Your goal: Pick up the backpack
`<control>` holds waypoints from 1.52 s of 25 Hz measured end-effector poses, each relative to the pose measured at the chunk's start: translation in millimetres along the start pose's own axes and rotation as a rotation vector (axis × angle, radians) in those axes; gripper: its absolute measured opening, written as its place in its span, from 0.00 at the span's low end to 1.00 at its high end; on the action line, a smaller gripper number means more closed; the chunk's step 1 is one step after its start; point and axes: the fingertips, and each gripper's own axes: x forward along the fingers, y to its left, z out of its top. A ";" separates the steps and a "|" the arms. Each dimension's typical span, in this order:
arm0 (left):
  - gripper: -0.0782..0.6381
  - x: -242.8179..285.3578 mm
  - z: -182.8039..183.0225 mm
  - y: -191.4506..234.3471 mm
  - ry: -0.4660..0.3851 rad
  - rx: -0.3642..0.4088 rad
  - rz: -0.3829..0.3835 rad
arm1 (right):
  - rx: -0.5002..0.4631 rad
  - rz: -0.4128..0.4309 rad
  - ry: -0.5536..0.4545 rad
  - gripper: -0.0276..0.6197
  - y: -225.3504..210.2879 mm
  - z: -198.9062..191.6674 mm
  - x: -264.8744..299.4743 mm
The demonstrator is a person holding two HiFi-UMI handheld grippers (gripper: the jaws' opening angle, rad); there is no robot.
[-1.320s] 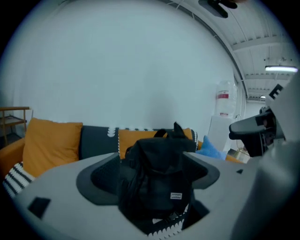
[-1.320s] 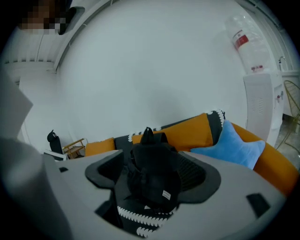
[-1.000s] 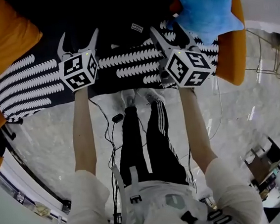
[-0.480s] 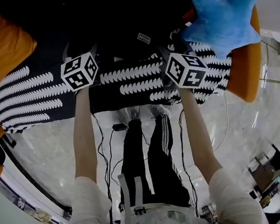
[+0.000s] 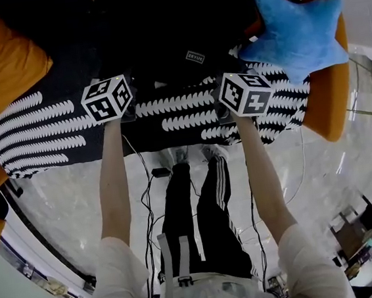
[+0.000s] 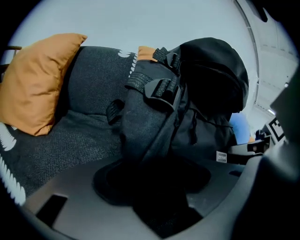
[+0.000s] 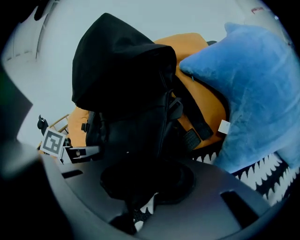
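A black backpack point(image 5: 180, 26) stands upright on the sofa seat, with a small white label on its front. My left gripper point(image 5: 111, 93) is at its lower left and my right gripper point(image 5: 236, 87) at its lower right; their marker cubes hide the fingertips. In the left gripper view the backpack point(image 6: 187, 103) fills the middle, and its dark fabric lies bunched in the left gripper point(image 6: 154, 187) as the jaws close. In the right gripper view the backpack point(image 7: 126, 93) looms close, and the closing right gripper point(image 7: 140, 187) also has black fabric in it.
A black-and-white patterned throw point(image 5: 45, 127) covers the sofa seat. An orange cushion point(image 5: 1, 58) lies to the left and a blue star pillow point(image 5: 295, 24) leans beside the backpack's right. The orange sofa arm point(image 5: 323, 104) bounds the right side. Cables trail over the marble floor point(image 5: 58, 191).
Both grippers have sunk onto the backpack's lower front. Their fingers stood wide open and in plain sight a second ago; now they are buried in the black fabric under the cubes.
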 end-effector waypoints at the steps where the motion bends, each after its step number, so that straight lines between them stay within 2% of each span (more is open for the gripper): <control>1: 0.41 -2.7 -0.1 0.2 0.001 0.005 0.007 | -0.016 -0.010 0.002 0.15 1.3 0.6 0.0; 4: 0.34 -9.9 0.6 -1.4 0.004 0.036 0.019 | -0.039 -0.034 0.004 0.12 4.5 1.9 -0.9; 8: 0.27 -21.1 8.9 -9.6 -0.023 0.144 0.046 | -0.054 -0.060 -0.016 0.10 10.1 7.4 -4.2; 11: 0.24 -33.5 19.9 -20.5 -0.057 0.189 0.058 | -0.051 -0.084 -0.049 0.09 14.5 20.0 -15.6; 21: 0.22 -90.1 118.1 -48.7 -0.167 0.233 0.060 | -0.101 -0.093 -0.149 0.09 57.6 116.7 -71.6; 28: 0.22 -170.2 192.7 -80.9 -0.239 0.264 0.112 | -0.130 -0.075 -0.207 0.09 103.5 184.2 -139.2; 38: 0.22 -330.4 244.4 -139.1 -0.302 0.283 0.228 | -0.206 -0.047 -0.255 0.09 184.4 224.6 -274.3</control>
